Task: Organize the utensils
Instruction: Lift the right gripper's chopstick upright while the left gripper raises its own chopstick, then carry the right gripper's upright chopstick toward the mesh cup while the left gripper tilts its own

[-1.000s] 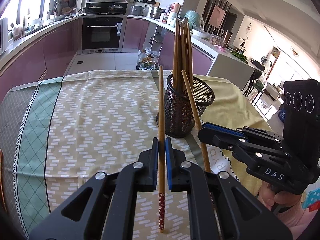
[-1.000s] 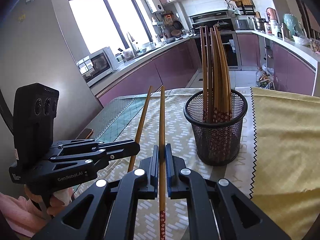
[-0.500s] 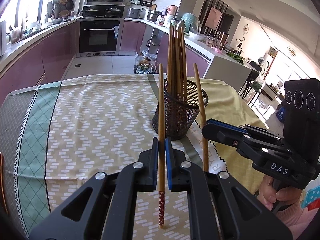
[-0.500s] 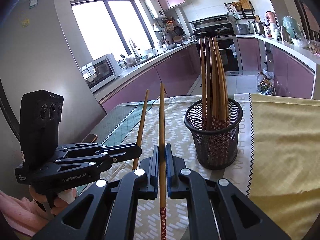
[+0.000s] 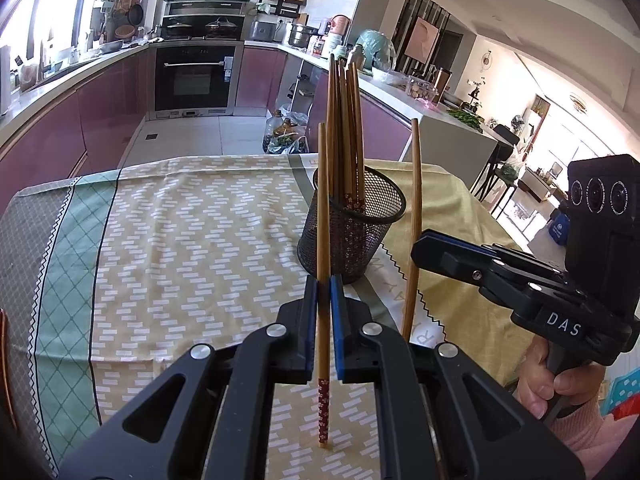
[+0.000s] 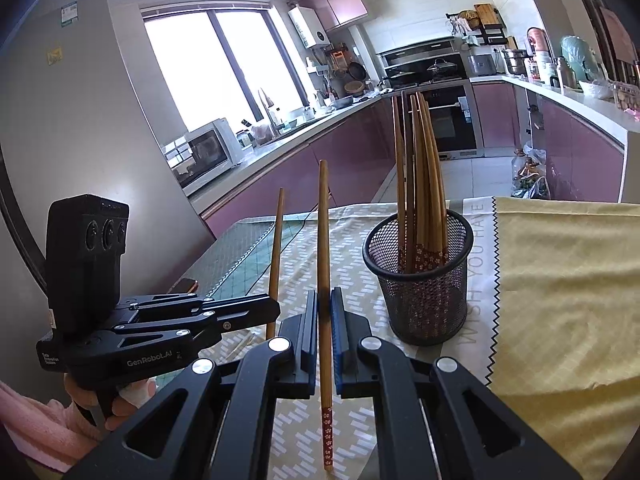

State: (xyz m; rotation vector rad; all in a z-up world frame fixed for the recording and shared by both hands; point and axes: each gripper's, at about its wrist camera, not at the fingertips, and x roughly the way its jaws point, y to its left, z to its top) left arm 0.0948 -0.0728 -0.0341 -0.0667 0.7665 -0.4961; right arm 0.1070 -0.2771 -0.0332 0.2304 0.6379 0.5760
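Left gripper [image 5: 324, 312]: black angular plastic, silver round screw heads, blue pads lining inner faces of fingers [image 5: 336, 320]. From right wrist view: white "GenRobot.AI" lettering on side, upright black camera block with three lenses.
Right gripper [image 6: 324, 320]: same build, blue-lined fingers [image 6: 338, 328]; from left wrist view, "DAS" lettering.
Hands on black handles; pink fuzzy sleeves [image 5: 592, 432] at both wrists.
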